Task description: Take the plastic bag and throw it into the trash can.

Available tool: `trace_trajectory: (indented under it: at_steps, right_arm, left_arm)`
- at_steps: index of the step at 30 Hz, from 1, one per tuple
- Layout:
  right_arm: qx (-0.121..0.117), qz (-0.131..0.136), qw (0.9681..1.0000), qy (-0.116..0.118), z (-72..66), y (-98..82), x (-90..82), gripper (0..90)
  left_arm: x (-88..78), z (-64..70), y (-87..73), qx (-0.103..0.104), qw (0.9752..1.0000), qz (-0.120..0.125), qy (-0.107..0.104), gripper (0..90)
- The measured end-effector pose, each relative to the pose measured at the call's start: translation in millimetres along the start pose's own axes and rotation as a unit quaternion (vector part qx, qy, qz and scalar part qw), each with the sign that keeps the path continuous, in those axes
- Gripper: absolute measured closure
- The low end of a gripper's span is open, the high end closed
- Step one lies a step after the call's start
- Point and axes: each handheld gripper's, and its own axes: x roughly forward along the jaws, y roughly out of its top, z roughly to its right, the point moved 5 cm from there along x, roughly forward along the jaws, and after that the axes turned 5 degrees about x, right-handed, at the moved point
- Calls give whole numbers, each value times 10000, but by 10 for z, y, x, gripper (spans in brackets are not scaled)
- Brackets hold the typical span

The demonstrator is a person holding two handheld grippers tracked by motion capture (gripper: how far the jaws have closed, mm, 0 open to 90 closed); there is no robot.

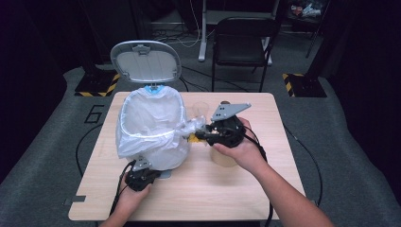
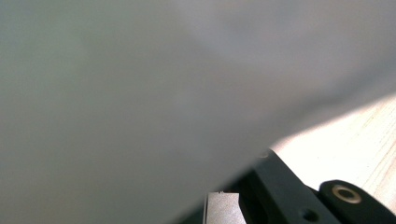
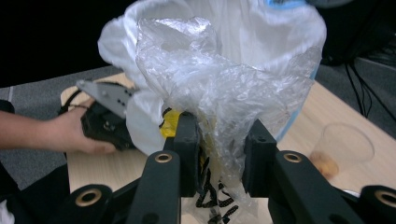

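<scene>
- While the right gripper (image 1: 204, 134) is lifting a crumpled clear plastic wrapper (image 3: 219, 93) toward the rim of the lined bin (image 1: 124, 124), its 2 jaws are standing narrow and pinching the wrapper's lower folds, so the loose bulk is billowing above them.
- Seen from the right gripper view, the wrapper is hanging just beside the bin's near wall, with a yellow patch (image 3: 171, 122) and black lettering showing through the film; the grip low on the film is probably keeping the bundle together for the drop.
- At the foot of the bin, on the person's side, the left gripper (image 1: 140, 176) is resting against the base with its jaws fully closed; in the left gripper view the white liner (image 2: 140, 93) is pressing close to the lens. This hand is most likely steadying the light bin against tipping.
- Behind the bin, the hinged lid (image 1: 145, 60) is standing upright, leaving the mouth free.
- To the bin's right, 1 clear plastic cup (image 3: 343, 149) is standing on the table (image 1: 265, 189), apart from the wrapper.
- Judged stage: the wrapper is not yet inside the bin.
</scene>
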Motion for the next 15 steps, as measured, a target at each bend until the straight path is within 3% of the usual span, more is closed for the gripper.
trace_trajectory:
  at_steps: [6, 8, 15]
  right_arm:
    - [-239, 185, 9994, 148, -97, 439, 77, 716]
    - [-271, 191, 9993, 155, -104, 463, 93, 716]
    - [-319, 248, 9986, 346, -221, 699, 430, 717]
  left_arm:
    - [-2, 4, 0, -38, 10000, -26, -3, 900]
    - [-2, 4, 0, -45, 10000, -26, -9, 900]
    - [-6, -4, -2, -7, 10000, -46, -23, 900]
